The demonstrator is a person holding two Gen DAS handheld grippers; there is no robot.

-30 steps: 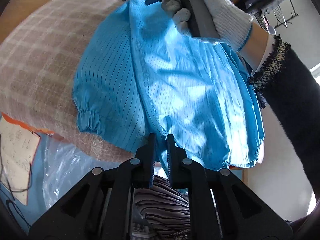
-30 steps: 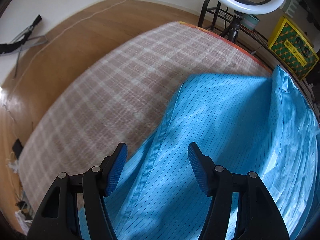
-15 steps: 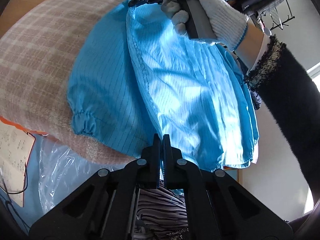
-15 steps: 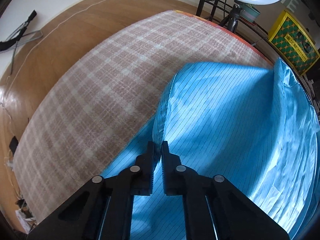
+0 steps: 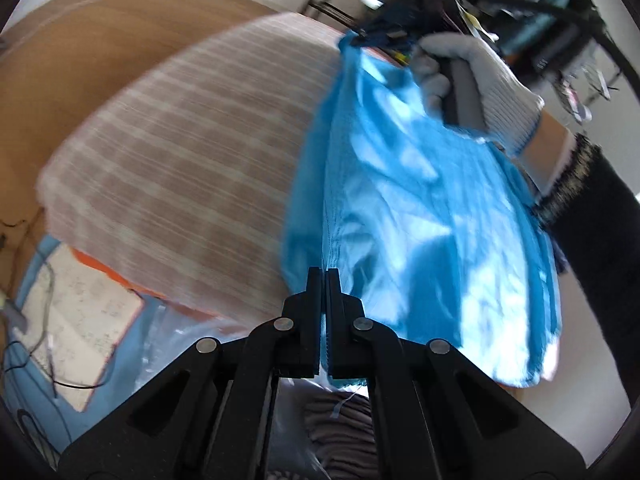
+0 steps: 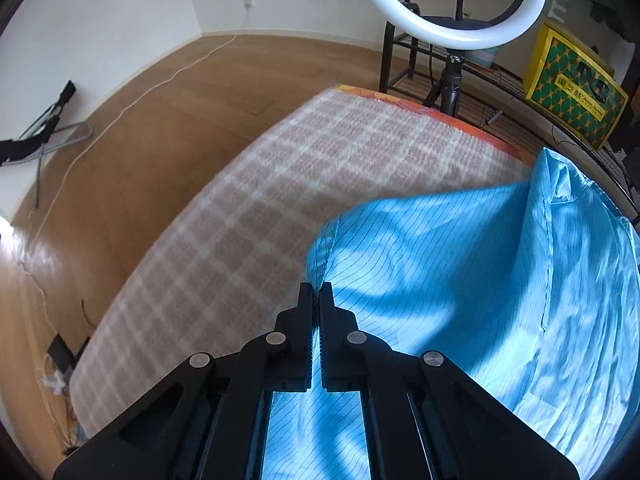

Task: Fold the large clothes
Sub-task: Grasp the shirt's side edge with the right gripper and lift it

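Note:
A bright blue pinstriped garment [image 5: 420,216] hangs lifted over the checked beige blanket [image 5: 192,168]. My left gripper [image 5: 324,276] is shut on the garment's seamed edge near its lower end. At the top of the left wrist view a gloved hand [image 5: 472,76] holds the right gripper [image 5: 360,38], which pinches the far end of the same edge. In the right wrist view my right gripper [image 6: 316,292] is shut on a fold of the blue garment [image 6: 460,280], which drapes off to the right over the checked blanket [image 6: 280,208].
A ring light [image 6: 448,12] on a tripod and a black metal rack stand beyond the blanket's far edge, beside a yellow and green box [image 6: 572,84]. Wooden floor [image 6: 160,100] with a white cable lies to the left. Plastic bags and papers [image 5: 80,320] sit below the blanket's near edge.
The right gripper closed from wide open onto the garment's edge. The left jaws closed fully on the seam. Both grippers rose, lifting the blue cloth off the blanket and drawing it rightwards.

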